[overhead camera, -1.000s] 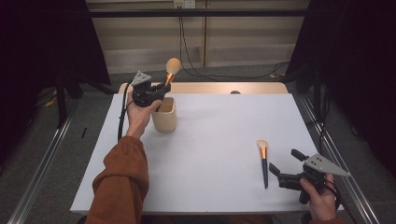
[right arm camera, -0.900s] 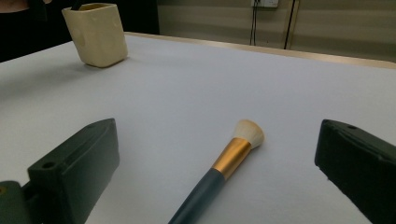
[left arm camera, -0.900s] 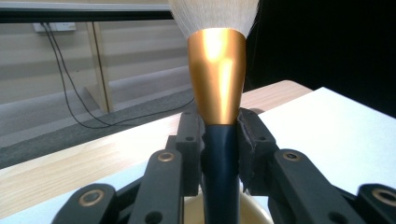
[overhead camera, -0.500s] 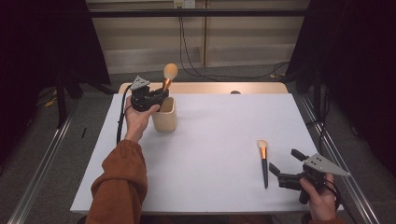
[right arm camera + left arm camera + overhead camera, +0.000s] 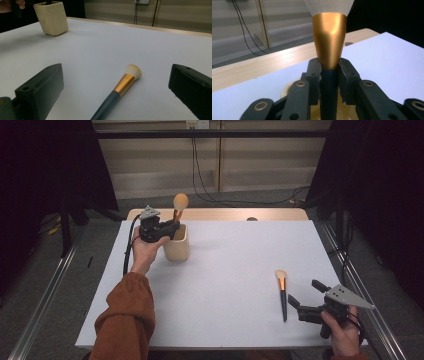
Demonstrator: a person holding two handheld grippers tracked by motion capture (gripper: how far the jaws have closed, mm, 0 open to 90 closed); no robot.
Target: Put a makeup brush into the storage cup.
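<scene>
Item 1: makeup brush [image 5: 329, 47], upright over the beige cup [image 5: 177, 245] at table's far left; my L gripper [image 5: 172, 226] is clamped tight on its dark handle. Item 2: second brush [image 5: 282, 291], flat on white table [image 5: 230, 270] near R gripper [image 5: 305, 296], jaws wide, holding nothing.

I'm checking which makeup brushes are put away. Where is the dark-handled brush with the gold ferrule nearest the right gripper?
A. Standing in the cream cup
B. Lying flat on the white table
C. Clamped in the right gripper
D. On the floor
B: the dark-handled brush lies flat on the white table between the open jaws of the right gripper, untouched.
</scene>
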